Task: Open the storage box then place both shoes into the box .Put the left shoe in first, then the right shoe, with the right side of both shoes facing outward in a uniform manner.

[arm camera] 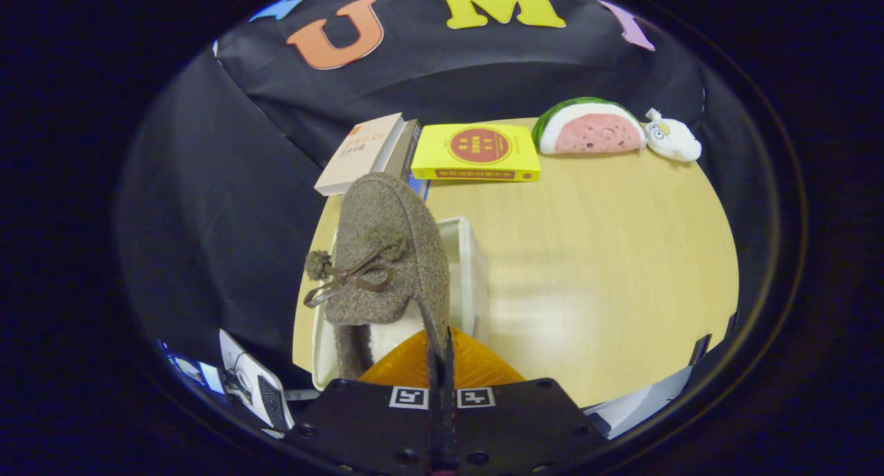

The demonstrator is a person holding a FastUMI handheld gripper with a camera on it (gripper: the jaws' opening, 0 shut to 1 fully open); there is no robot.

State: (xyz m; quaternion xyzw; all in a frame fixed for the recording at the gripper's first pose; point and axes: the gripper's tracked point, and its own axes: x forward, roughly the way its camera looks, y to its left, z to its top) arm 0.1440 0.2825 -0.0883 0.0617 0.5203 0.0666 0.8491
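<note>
In the gripper view, the gripper (440,351) is seen with its two orange fingers (476,365) pressed close together on the thin rear edge of a brown woolly shoe (390,255), which is thereby pinched and held up. The shoe, trimmed with a small bow and pompoms, hangs just ahead of the fingers, directly over a white storage box (471,269) that stands open on the light wooden tabletop (594,255). Whether the shoe's lower part already touches the inside of the box cannot be told, as the shoe hides most of the opening. No other shoe can be made out in the box, though much of its inside is covered.

Beyond the box, a pair of books (366,155) and a yellow book (480,151) are laid near the far edge of the tabletop, with a watermelon plush (590,127) and a small white plush (671,139) beside them.

The opening of the box is judged done. The placing of one shoe appears to be in hand; which shoe it is cannot be determined. The release of this shoe, and possibly the other shoe, are left.
</note>
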